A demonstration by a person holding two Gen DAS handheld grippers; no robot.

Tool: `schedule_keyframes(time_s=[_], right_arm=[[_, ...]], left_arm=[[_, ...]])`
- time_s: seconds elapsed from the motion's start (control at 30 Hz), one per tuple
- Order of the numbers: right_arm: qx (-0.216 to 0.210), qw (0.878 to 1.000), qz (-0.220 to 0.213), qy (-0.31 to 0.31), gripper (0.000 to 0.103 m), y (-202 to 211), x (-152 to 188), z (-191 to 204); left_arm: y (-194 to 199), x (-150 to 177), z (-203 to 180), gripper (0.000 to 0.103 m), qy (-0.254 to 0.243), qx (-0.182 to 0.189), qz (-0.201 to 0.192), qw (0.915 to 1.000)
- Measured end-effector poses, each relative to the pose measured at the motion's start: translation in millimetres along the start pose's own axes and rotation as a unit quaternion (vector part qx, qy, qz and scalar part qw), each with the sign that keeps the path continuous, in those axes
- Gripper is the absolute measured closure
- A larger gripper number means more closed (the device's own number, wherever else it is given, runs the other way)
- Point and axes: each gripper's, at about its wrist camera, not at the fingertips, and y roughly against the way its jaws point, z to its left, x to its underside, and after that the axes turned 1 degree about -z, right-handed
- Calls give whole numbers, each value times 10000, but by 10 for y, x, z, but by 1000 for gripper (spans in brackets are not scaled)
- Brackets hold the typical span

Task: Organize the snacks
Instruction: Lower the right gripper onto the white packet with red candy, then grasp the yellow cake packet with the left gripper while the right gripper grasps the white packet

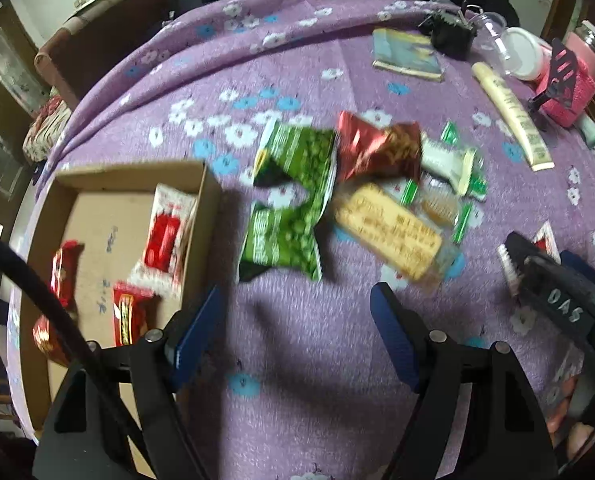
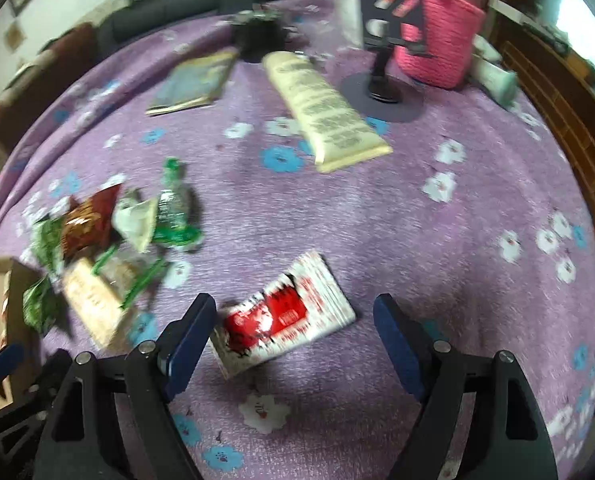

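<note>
Right wrist view: red-and-white snack packet point(image 2: 283, 316) lying flat on tabletop point(image 2: 417, 240).
Sitting just ahead of right hand-held gripper point(image 2: 293, 312), jaws apart and empty, long axis slanting across the gap; nearer than left's.

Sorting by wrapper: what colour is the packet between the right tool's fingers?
Red and white packet, clearest in the right wrist view.

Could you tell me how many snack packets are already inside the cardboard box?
4: a white-and-red packet against the right wall, three red ones lower left. The cable may hide more.
</note>
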Motion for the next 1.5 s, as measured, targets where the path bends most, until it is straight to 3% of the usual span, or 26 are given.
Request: schedule_keyframes(time_s=[0.13, 0.2, 0.3, 0.53, 0.73, 0.83, 1.07, 1.23, 1.3, 1.4, 1.5], right_arm=[[116, 9997, -129, 164, 23, -20, -10, 24], [103, 9995, -163, 263, 27, -17, -11, 9], [65, 9991, -184, 382, 36, 25, 14, -83], [12, 9988, -147, 468, 36, 5, -22, -155], [-18, 9984, -143, 542, 35, 1, -23, -142], [-57, 9983, -139, 572, 35, 7, -15, -149], [-113, 9978, -101, 652, 35, 16, -7, -166], [-163, 9979, -107, 614, 35, 29, -2, -221], [-195, 9981, -115, 573, 35, 38, 5, -253], [-256, 9984, -104, 490, 35, 57, 18, -301], [-307, 9988, -78, 371, 35, 85, 32, -374]], left_arm=[[26, -161, -121, 26, -333, -13, -98, 9994], [-20, -224, -144, 26, -320, 77, 35, 9995], [-135, -336, -135, 26, 31, 191, 275, 9994], [-206, -490, -188, 22, 872, -38, 506, 9949], [-228, -448, -244, 22, 1739, -111, 1015, 9795], [-252, -473, -329, 22, 1871, -237, 1082, 9761], [-521, -514, -408, 22, 2283, -90, 1573, 9607], [-591, -593, -393, 22, 2305, -199, 1494, 9613], [-609, -617, -356, 23, 2343, -266, 1484, 9604], [-596, -594, -237, 34, 2340, -208, 1478, 9607], [-586, -585, -155, 52, 2214, -177, 1408, 9648]])
